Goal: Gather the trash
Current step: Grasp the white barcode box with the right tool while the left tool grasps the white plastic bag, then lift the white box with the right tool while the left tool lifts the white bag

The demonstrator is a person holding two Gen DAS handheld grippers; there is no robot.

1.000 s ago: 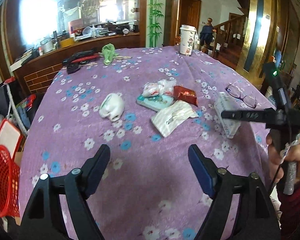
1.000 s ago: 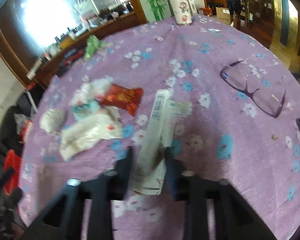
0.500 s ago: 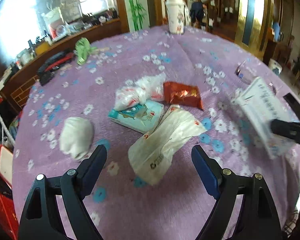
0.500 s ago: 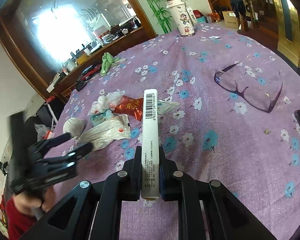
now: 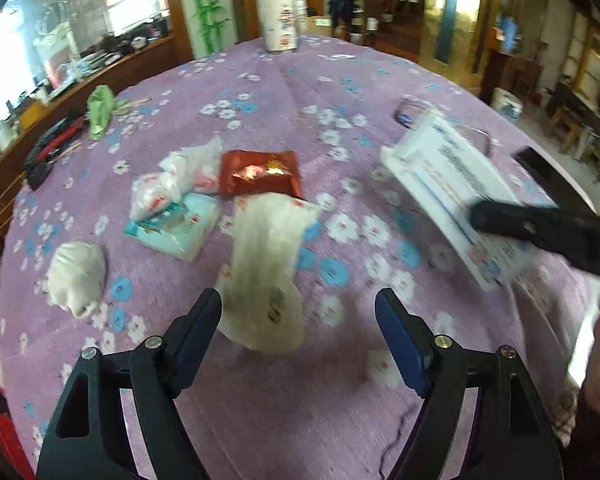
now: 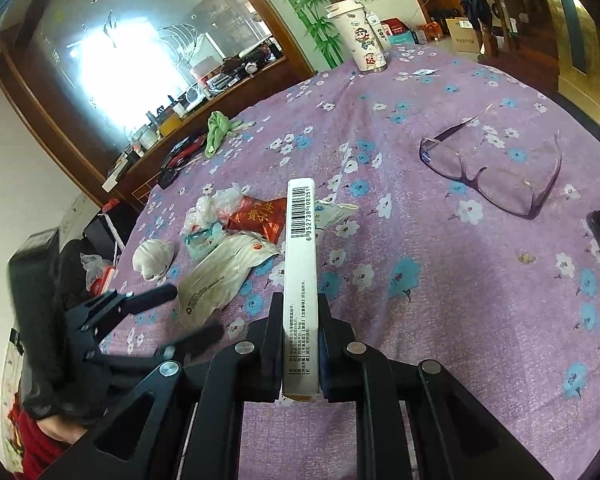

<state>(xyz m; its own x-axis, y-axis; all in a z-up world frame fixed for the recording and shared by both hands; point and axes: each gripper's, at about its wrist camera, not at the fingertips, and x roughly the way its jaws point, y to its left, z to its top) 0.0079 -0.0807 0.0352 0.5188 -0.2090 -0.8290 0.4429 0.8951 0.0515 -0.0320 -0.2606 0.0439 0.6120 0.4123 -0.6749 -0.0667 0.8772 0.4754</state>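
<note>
Right gripper (image 6: 300, 344) clenched on flat white cardboard box with barcode (image 6: 300, 264), lifted off purple floral-cloth table (image 6: 440, 280). Left gripper (image 5: 298, 332) jaws closing, nothing pinched; crumpled white plastic wrapper (image 5: 266, 264) lies just ahead, 12 o'clock. Beyond: red foil packet (image 5: 260, 172), teal tissue pack (image 5: 176, 224). White wad (image 5: 76, 276) at 10 o'clock.
</note>
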